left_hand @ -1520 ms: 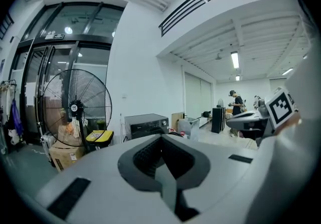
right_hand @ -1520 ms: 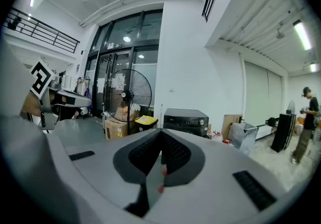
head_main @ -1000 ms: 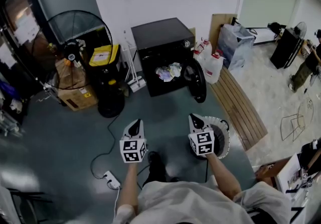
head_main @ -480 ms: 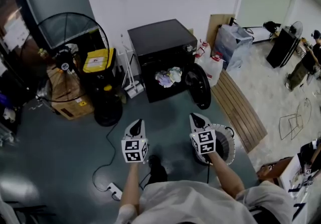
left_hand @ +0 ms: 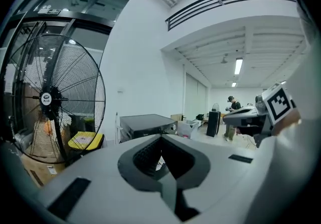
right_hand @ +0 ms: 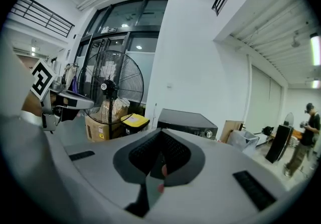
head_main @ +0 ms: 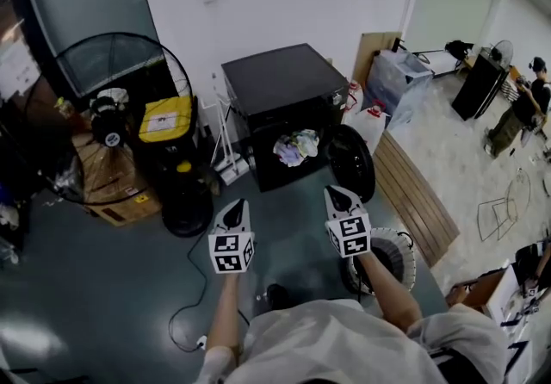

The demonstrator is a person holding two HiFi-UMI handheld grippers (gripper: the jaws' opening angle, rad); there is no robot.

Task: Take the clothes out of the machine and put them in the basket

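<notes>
Both tools have their jaws pressed together with nothing between them. I hold my left tool and right tool side by side above the dark floor, pointing toward the black machine. Its round door stands open on the right. A bundle of pale clothes lies in the drum opening, well apart from both tools. The white basket sits on the floor under my right forearm, near the door.

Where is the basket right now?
Head view, lower right: the basket sits on the floor under the arm holding the right gripper, between the open door of the machine and the wooden slats.
</notes>
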